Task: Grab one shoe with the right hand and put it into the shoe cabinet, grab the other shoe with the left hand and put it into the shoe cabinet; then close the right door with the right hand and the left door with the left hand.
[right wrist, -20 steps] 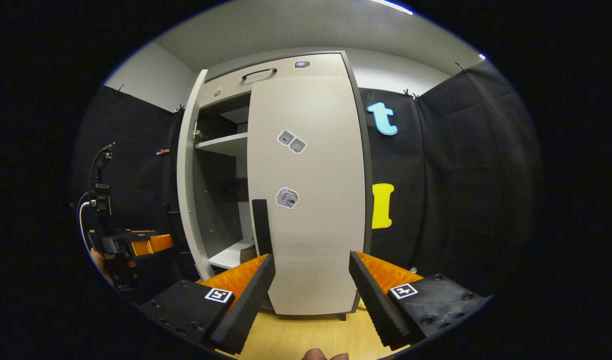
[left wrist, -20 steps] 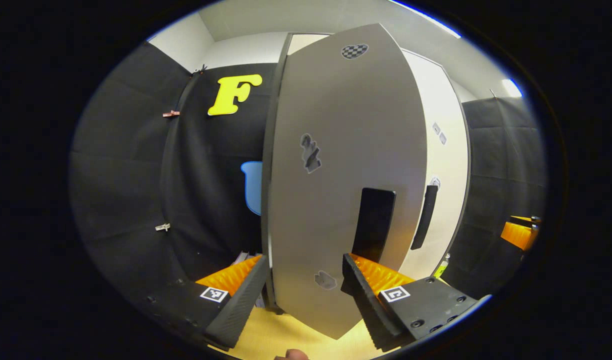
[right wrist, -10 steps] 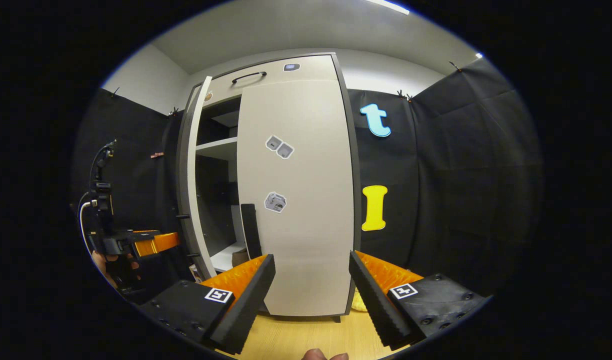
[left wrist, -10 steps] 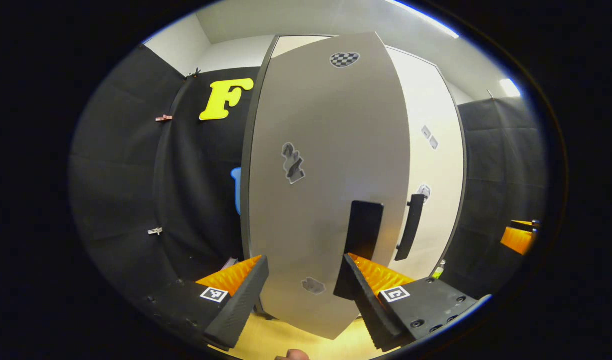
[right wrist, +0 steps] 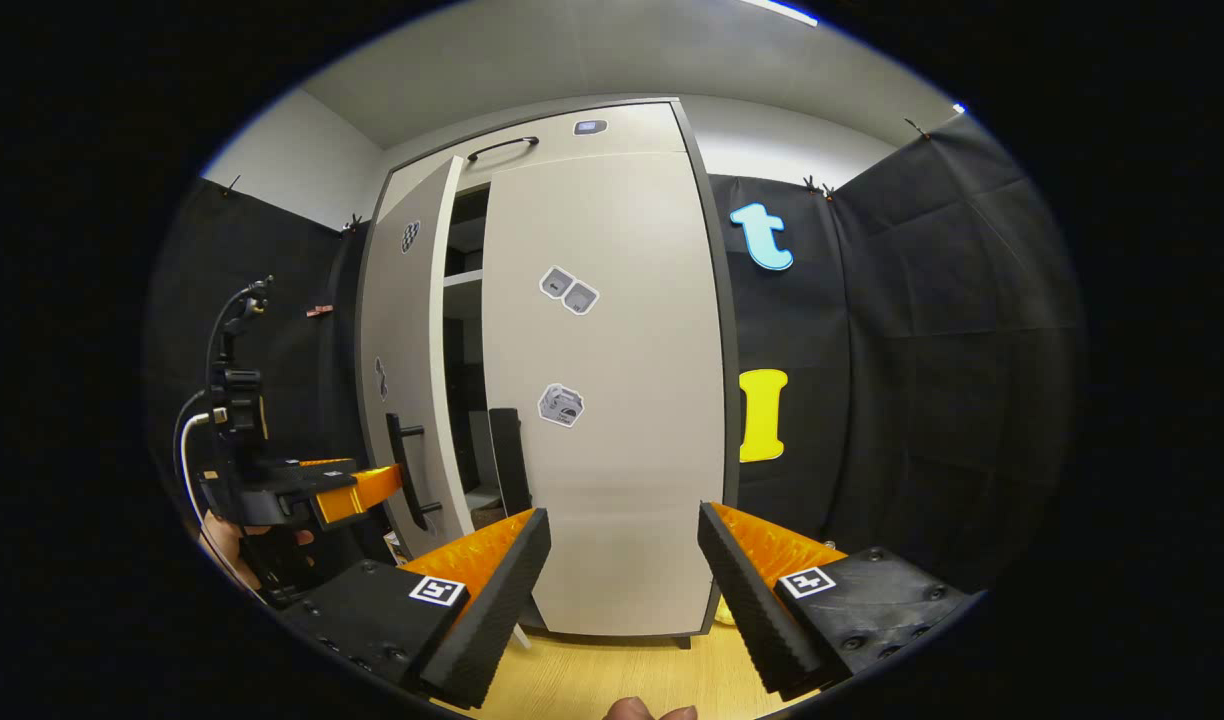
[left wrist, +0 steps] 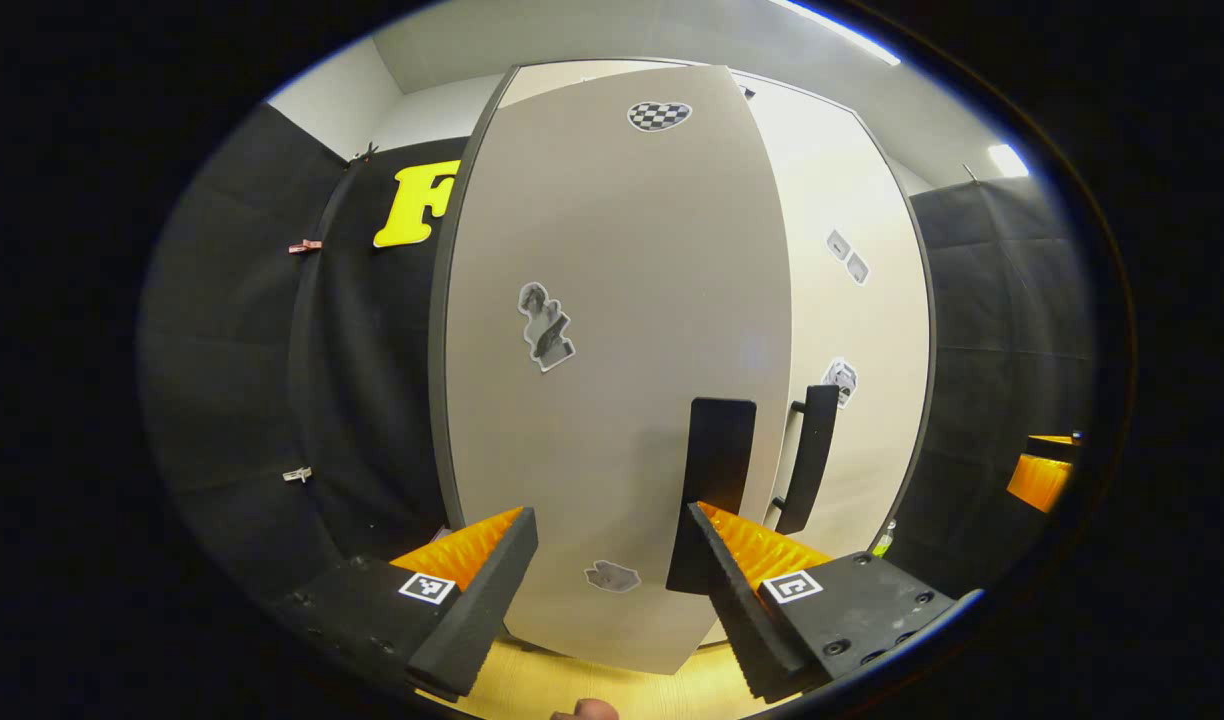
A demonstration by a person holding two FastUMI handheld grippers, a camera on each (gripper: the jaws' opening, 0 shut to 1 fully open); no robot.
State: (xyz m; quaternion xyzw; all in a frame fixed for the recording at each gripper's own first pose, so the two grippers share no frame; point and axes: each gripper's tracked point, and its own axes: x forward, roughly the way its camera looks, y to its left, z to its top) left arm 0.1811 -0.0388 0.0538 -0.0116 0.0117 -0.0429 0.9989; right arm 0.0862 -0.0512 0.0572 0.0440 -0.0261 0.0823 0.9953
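**A:** Left gripper (left wrist: 600, 590) sits right up against the left door (left wrist: 612, 330), fingers spread wide and holding nothing. In the right gripper view that door stands ajar at centre-left, a dark gap between it and the right door (right wrist: 612, 400).

**B:** And the right gripper (right wrist: 622, 580)?

**A:** Also spread, empty, low centre, facing the right door, which looks flush with the shoe cabinet (right wrist: 572, 130). A brownish bit low in the gap may be a shoe, too small to tell.

**B:** What could spoil this?

**A:** My guess: the door faces are smooth, flat, matt panels with a few stickers, so a fingertip pushing at an angle could skid sideways. The long dark bar handle (left wrist: 810, 455) juts out just right of the left door's own flat black handle (left wrist: 712, 490); a finger could snag there as the gap narrows. Push too hard and the panel may bounce off the frame.

**B:** Floor?

**A:** Pale wood-grain floor (right wrist: 592, 680) under the cabinet.
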